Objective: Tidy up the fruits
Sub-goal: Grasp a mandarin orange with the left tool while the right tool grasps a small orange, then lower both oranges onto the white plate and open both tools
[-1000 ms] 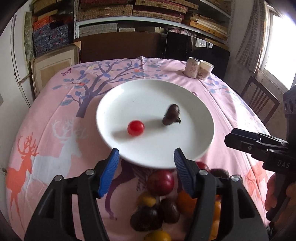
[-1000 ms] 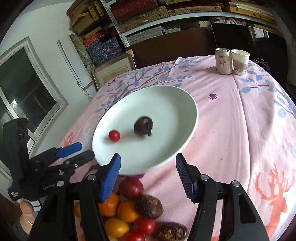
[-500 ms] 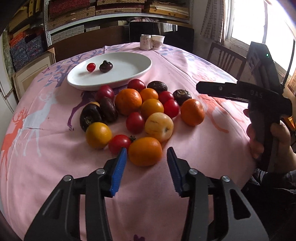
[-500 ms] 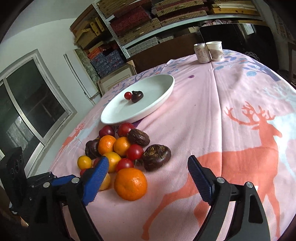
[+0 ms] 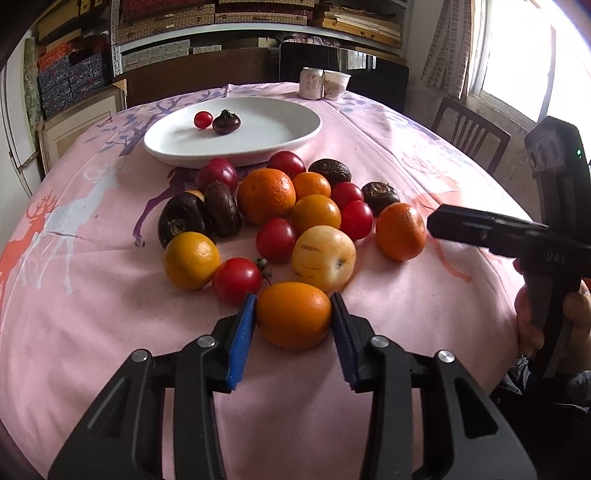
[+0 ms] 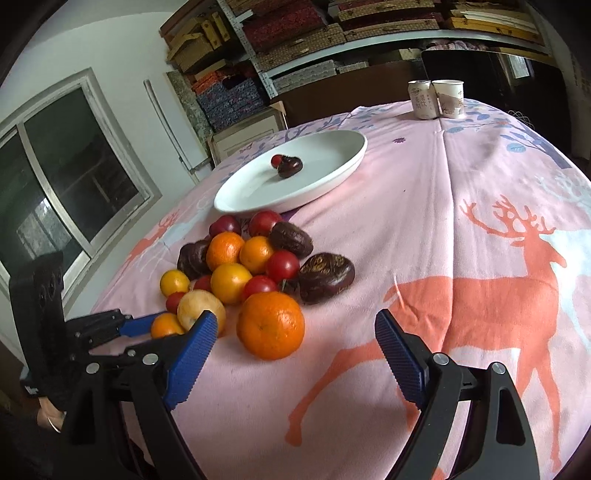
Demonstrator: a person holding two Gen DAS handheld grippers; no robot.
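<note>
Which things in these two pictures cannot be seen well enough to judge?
- Left wrist view: whether the fingers press the orange or only flank it.
- Right wrist view: the tomato on the plate, partly behind the dark fruit.
- Both views: the print on the can, too small.

A can (image 5: 311, 84) and paper cup (image 5: 336, 85) stand touching at the pink tablecloth's (image 6: 461, 206) far edge. Behind the can, shelves (image 5: 258, 14) hold what look like boxes.

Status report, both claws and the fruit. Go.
Left claw closed on orange, on the cloth. Right claw open, empty, behind mandarin. Plate holds two fruits. Tomato crowds the orange.
</note>
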